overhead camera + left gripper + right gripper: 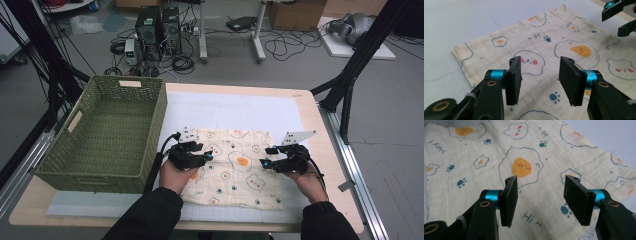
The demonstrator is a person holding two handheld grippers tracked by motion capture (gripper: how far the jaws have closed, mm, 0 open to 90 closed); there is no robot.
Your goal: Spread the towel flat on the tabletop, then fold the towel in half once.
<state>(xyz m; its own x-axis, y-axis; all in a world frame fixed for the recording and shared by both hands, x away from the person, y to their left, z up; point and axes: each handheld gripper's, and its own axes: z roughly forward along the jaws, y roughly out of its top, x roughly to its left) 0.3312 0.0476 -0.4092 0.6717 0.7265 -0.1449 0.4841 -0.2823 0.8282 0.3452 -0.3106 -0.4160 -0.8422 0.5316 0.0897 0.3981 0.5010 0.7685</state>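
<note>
A cream cloth (235,172) printed with fried eggs, bears and paw marks lies spread flat on the white mat (235,107). My left gripper (209,157) hovers over the cloth's left part, jaws apart and empty. The left gripper view shows this gripper (540,80) just above the cloth (544,45), near its left edge. My right gripper (265,157) hangs over the cloth's right part, also open with nothing between its pads. In the right gripper view that gripper (540,197) looks down on an egg print on the cloth (486,152). The right gripper (619,17) also appears far off in the left gripper view.
A green woven basket (156,120) stands empty at the left of the table, close to my left hand. The wooden table edge (320,145) runs along the right. Computers, cables and boxes lie on the floor beyond the table.
</note>
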